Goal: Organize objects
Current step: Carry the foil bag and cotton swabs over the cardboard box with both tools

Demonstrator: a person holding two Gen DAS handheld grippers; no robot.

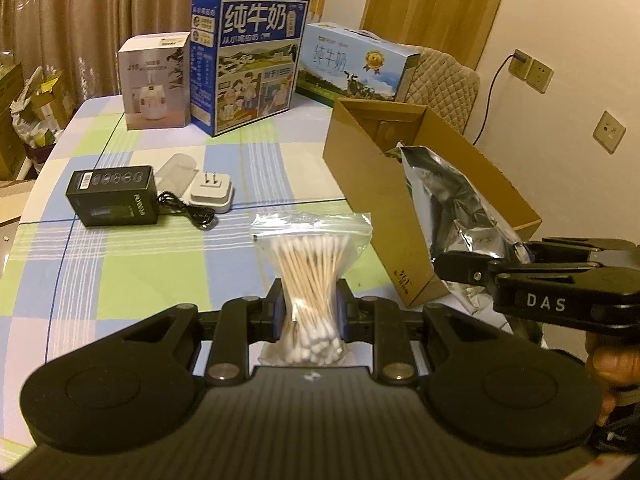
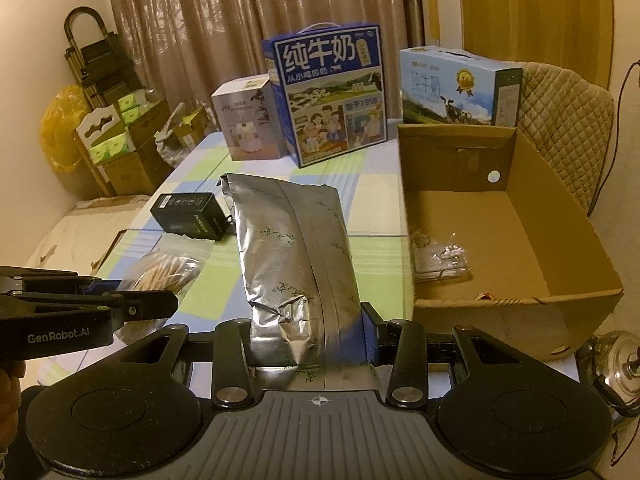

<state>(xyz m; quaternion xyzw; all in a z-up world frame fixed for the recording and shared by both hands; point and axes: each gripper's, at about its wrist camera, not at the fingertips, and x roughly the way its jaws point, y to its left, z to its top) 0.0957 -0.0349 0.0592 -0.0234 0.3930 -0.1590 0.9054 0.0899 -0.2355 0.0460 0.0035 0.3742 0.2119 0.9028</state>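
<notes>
Two tools loaded | left tool point(image 1: 310, 312) clamps bag of cotton swabs point(image 1: 310, 272) above desk point(image 1: 120, 264) | right tool point(image 2: 308, 344) grips silver foil pouch point(image 2: 292, 248) | step: carrying | next: lower both into cardboard box point(image 2: 520, 216) beyond

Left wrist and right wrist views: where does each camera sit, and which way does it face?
Left wrist: sits on the left gripper, looking forward and down over the table; jaws shut on the cotton swab bag; the right gripper and a hand show at right.
Right wrist: sits on the right gripper, same heading; jaws shut on the foil pouch; left gripper at left.
Shared: cardboard box, dark blue milk carton, black box.
</notes>
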